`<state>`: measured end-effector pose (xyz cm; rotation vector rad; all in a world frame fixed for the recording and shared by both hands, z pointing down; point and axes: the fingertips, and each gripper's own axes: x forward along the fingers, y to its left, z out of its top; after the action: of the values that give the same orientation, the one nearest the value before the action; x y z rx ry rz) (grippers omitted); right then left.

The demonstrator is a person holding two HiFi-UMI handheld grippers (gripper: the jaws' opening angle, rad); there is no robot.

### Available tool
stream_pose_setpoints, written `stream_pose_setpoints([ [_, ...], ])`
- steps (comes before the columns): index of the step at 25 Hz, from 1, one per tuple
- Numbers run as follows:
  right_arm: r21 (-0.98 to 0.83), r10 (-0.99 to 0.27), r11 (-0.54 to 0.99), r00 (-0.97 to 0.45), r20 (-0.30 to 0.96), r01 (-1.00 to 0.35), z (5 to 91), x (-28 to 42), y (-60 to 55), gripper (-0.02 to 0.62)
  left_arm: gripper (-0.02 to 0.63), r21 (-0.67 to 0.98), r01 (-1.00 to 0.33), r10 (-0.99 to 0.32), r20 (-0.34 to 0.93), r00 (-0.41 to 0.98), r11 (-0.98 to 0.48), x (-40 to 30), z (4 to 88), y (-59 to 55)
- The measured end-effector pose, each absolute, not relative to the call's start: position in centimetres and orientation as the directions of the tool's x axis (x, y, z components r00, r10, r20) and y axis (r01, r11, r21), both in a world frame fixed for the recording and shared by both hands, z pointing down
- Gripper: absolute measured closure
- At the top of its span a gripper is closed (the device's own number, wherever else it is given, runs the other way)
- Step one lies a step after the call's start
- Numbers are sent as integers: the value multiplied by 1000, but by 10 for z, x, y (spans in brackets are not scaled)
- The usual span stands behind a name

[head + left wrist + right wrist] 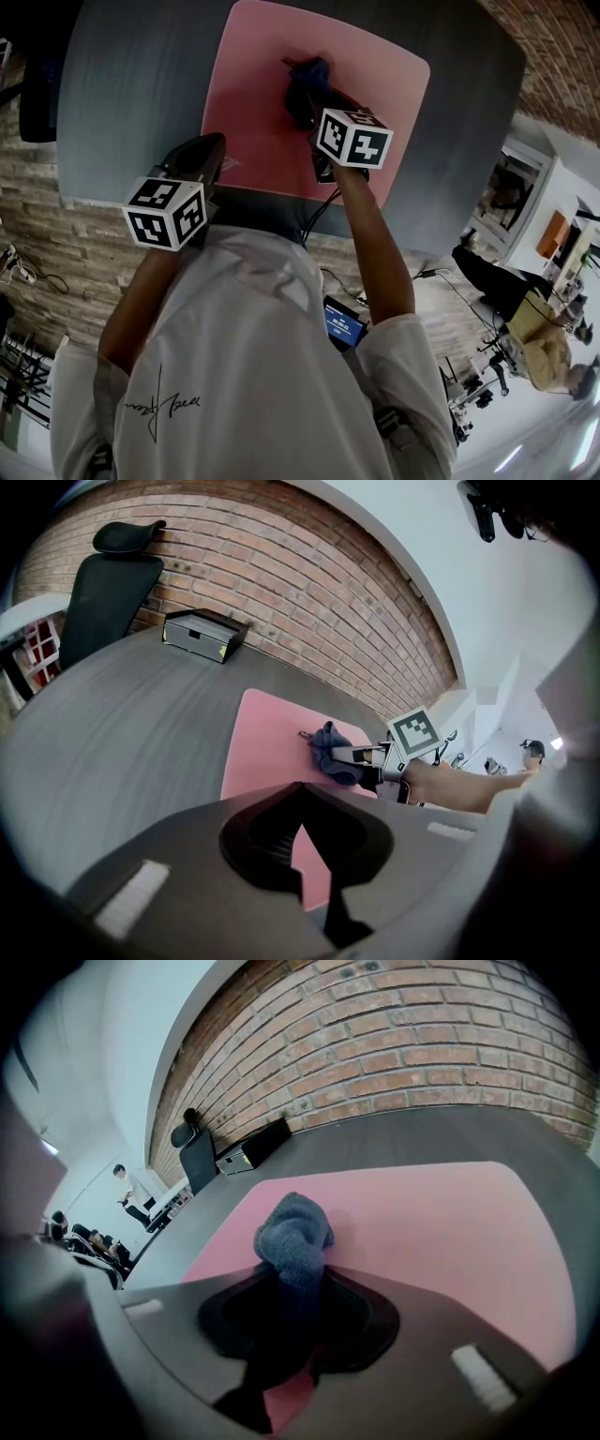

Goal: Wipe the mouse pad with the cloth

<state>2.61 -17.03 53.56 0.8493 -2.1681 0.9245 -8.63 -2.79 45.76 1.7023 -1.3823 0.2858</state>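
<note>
We find the mouse pad [253, 84] lying on the table [131, 75], right of the table's middle. The cloth [307, 80] rests on the pad about its middle, between the jaws of the right claw [307, 101], which reaches in from the pad's near edge. The left claw [214, 148] stands at the pad's near left corner, well apart from the cloth; contact with the pad we cannot tell. A box [202, 633] lies at the table's far side, left of the pad. A chair [108, 583] stands behind the table, left of the box, before the wall [309, 574].
</note>
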Motion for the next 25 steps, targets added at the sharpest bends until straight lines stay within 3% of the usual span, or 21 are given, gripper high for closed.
stream_pose_setpoints([
  [25,-379,-405,369,-514,756,-849,534,119,-182,485,601,486,-872,-630,660,409,-58,-51,459,-46],
])
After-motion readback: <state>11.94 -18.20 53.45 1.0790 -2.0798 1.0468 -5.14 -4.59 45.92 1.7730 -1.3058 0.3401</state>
